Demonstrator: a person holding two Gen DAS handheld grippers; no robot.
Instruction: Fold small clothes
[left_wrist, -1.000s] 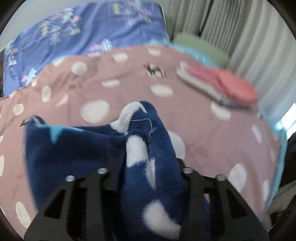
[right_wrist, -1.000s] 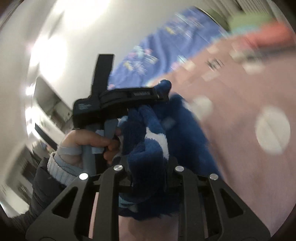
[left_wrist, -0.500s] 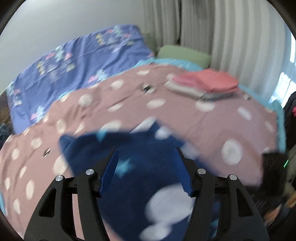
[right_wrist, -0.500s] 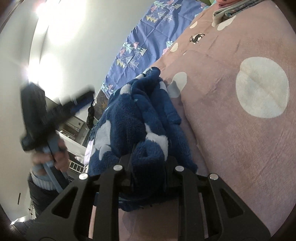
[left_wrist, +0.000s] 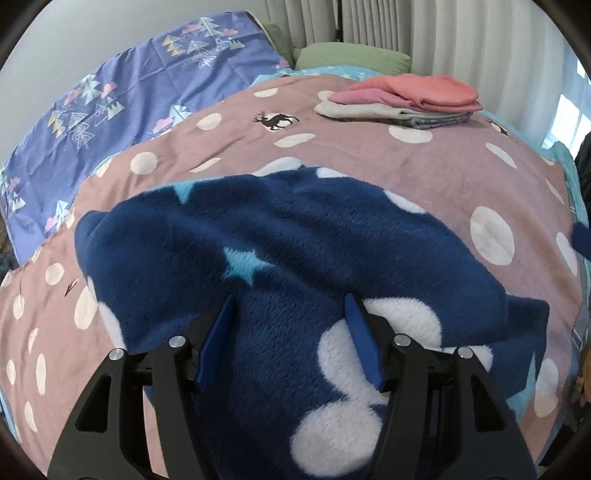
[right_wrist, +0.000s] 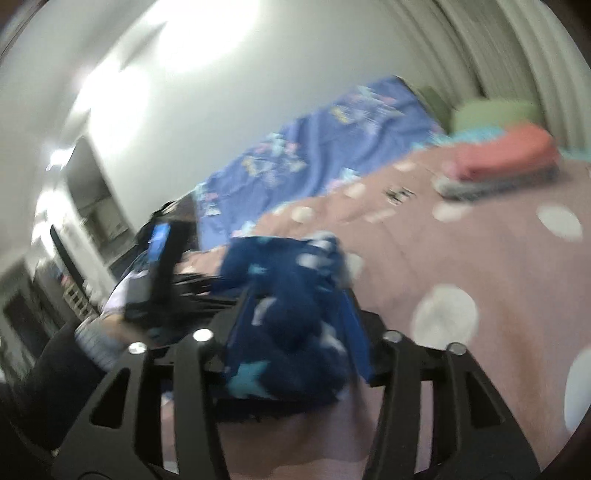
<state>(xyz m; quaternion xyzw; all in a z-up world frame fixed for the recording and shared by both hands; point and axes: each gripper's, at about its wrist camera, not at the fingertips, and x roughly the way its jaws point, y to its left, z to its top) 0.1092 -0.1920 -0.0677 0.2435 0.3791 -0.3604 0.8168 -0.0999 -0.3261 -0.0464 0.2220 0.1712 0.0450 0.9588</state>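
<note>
A navy fleece garment (left_wrist: 295, 236) with white spots and pale blue stars lies spread on the pink dotted blanket (left_wrist: 369, 162). My left gripper (left_wrist: 289, 301) hovers over its near part, open, with fabric under the fingers but not pinched. In the blurred right wrist view, a bunched end of the same garment (right_wrist: 291, 317) sits between the fingers of my right gripper (right_wrist: 295, 295). Its jaws are opening, and the blue inner face of the right pad (right_wrist: 356, 332) shows bare beside the cloth.
A stack of folded clothes (left_wrist: 402, 99) with a coral piece on top lies at the far right of the bed. Behind it are a green pillow (left_wrist: 354, 55) and curtains. A purple-blue printed sheet (left_wrist: 129, 103) covers the far left. A person's sleeve (right_wrist: 74, 354) is at the left.
The left gripper let go of the garment and opened, and the cloth now lies spread out flat. The right jaws have widened around the bunched end, and that view has swung and blurred.
</note>
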